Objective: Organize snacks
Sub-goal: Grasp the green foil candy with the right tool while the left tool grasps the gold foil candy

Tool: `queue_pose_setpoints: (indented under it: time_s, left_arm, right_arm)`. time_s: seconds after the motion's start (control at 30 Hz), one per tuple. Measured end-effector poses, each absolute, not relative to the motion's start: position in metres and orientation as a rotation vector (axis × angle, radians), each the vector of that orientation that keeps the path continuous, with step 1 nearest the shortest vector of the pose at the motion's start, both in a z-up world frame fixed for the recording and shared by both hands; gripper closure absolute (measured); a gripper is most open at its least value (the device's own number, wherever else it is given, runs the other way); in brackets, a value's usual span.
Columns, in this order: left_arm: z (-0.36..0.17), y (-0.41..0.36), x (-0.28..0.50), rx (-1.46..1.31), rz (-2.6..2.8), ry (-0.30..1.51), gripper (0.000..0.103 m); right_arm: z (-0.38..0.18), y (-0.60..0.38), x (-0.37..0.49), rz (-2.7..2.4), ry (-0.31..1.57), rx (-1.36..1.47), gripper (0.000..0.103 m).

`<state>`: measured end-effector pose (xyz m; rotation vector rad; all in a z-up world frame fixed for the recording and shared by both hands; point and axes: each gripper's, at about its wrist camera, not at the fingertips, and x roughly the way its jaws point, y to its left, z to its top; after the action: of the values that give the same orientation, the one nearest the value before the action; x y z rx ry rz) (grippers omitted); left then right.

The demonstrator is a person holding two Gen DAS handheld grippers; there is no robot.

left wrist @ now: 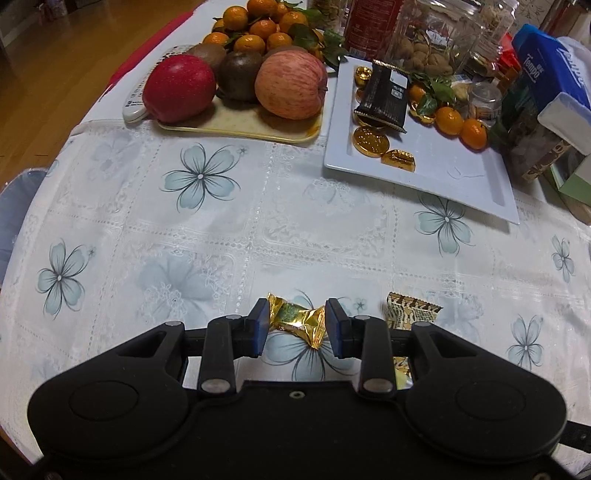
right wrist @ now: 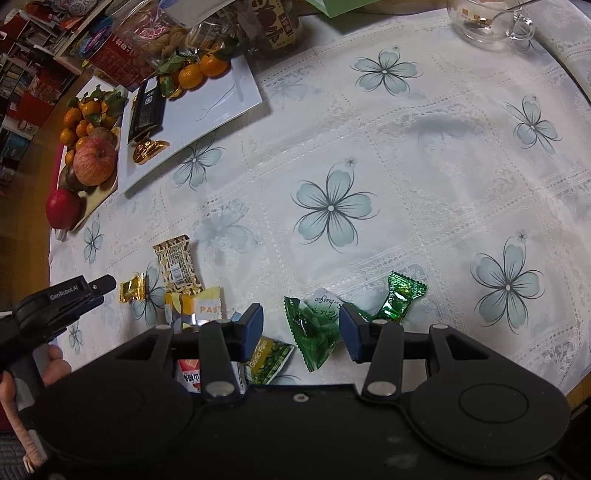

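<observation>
We see the left gripper pointed down at the worktop, near its front edge. Its jaws are partly spread around a gold-wrapped candy. The wrapper's twisted ends reach both pads, but we cannot tell whether the pads press on it or only stand beside it. Just right of that gripper lies a patterned gold snack packet.

The left wrist view alone shows the far side in detail: a tray with a red apple, a pink apple and tangerines, and a white plate holding gold foil coins and a dark snack bar.

The right wrist view shows what the left one misses. The right gripper points down near the front edge of the worktop, jaws partly spread with a clear gap. A green snack packet lies on the cloth between them, and neither pad presses on it. Near its right side sits a green wrapped candy. A green garlic pea packet and a yellow packet lie by the left jaw. This view also shows the left gripper from the side, with a person's hand on its handle, and a glass cup at the far right corner.
</observation>
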<state>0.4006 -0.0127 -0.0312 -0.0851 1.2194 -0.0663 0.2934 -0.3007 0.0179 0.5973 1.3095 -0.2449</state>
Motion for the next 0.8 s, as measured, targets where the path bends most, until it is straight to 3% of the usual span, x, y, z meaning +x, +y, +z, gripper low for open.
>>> queue_pose_setpoints:
  time_s: [0.43,0.63,0.8]
  left_arm:
    - [-0.059,-0.021,0.414,-0.052,-0.086,1.304,0.060]
    - [-0.065,-0.028,0.412,0.006,-0.097,1.317,0.049]
    - [-0.070,-0.030,0.414,0.016,-0.076,1.329,0.048]
  right_arm:
    - [-0.001,-0.321,0.301,-0.276,1.381,0.721,0.055]
    - [-0.003,-0.324,0.302,-0.270,1.395,0.743,0.054]
    - [-0.004,-0.322,0.304,-0.267,1.400,0.748,0.054]
